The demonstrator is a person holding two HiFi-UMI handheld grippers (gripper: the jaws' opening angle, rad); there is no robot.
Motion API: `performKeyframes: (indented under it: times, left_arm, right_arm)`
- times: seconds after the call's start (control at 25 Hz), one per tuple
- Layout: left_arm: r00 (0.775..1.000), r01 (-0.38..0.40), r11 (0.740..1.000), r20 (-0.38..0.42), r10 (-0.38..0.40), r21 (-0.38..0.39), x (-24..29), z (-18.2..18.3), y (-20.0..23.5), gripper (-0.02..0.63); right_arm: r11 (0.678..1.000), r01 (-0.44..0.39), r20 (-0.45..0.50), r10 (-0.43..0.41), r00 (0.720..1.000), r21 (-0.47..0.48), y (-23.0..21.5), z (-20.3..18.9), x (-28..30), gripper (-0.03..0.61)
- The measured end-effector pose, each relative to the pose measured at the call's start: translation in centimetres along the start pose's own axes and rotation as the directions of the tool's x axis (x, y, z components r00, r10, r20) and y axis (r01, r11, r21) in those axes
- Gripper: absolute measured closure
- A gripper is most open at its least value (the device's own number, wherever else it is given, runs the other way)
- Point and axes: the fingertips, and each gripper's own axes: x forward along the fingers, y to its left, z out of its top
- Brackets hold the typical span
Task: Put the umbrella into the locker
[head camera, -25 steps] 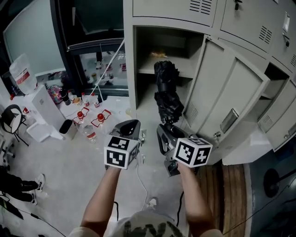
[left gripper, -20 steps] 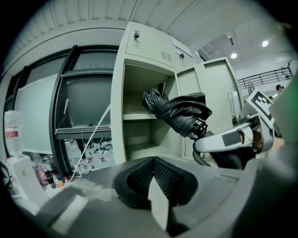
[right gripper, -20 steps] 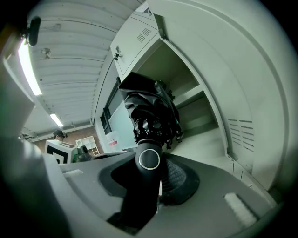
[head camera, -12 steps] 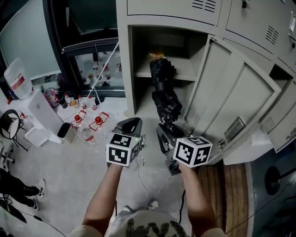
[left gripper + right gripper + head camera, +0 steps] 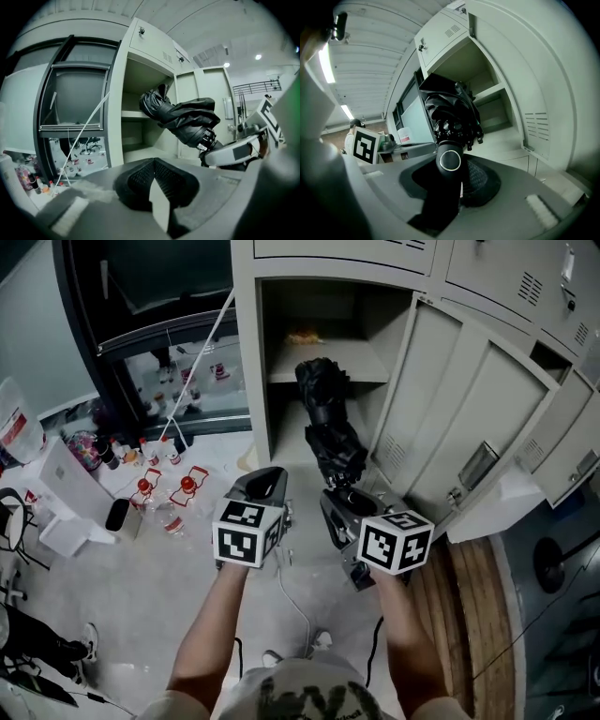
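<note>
A folded black umbrella (image 5: 328,432) points up and away from me at the open locker (image 5: 246,352); its top is level with the inner shelf (image 5: 328,362). My right gripper (image 5: 342,507) is shut on its handle, whose round end cap (image 5: 450,160) sits between the jaws. The bundled canopy (image 5: 450,110) fills the middle of the right gripper view, with the locker opening behind it. My left gripper (image 5: 265,486) hangs beside the right one, shut with nothing in it (image 5: 154,187). From the left gripper view the umbrella (image 5: 183,119) crosses in front of the compartment.
The locker's door (image 5: 450,418) swings out to the right of the umbrella. Bottles with red caps (image 5: 187,486) and a white box (image 5: 66,474) stand on the floor at left. A white cable (image 5: 300,606) runs across the floor below me. Wooden boards (image 5: 469,596) lie at right.
The locker opening has drawn a little nearer and the left gripper has edged forward beside the right one. The right gripper's hold on the umbrella handle is the same.
</note>
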Motion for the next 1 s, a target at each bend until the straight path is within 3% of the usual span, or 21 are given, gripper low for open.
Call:
performKeyframes:
  times: [0.56, 1.0]
  left_arm:
    - [0.996, 0.089, 0.996, 0.008, -0.089, -0.001, -4.0, -2.2, 1.7, 0.609]
    - [0.997, 0.074, 0.997, 0.011, -0.074, -0.016, -4.2, -3.0, 2.8, 0.609]
  right_arm:
    - [0.992, 0.128, -0.058, -0.126, 0.99, 0.022, 2.0, -4.8, -0.7, 0.462]
    - [0.98, 0.2, -0.184, -0.196, 0.963, 0.003, -1.7, -5.3, 0.7, 0.462]
